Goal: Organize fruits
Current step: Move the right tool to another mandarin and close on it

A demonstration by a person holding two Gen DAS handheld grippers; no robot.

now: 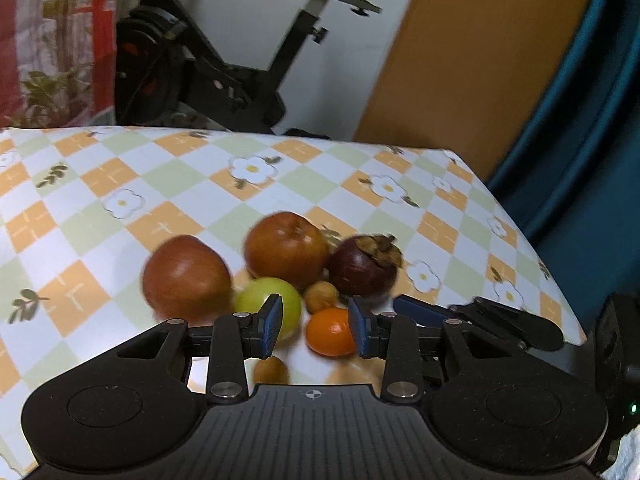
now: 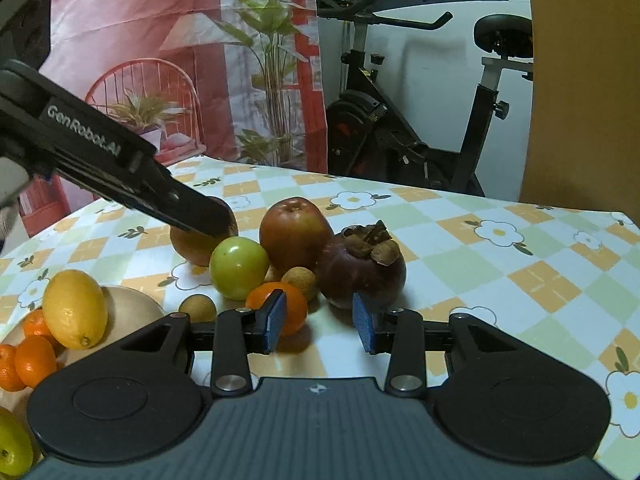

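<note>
Fruit pile mid-surface, plate at left.
Both tongs, left and right, gaping, empty; best centred on mangosteen or orange, closing gently, sparing small longan nearby.

The left gripper is low over the table and its two blue fingers are apart with nothing between them. From the other camera it reaches in from the left, black and long, pointing down at a slant. The right gripper is low too, and its blue fingers are also spread wide and hold nothing.
</note>
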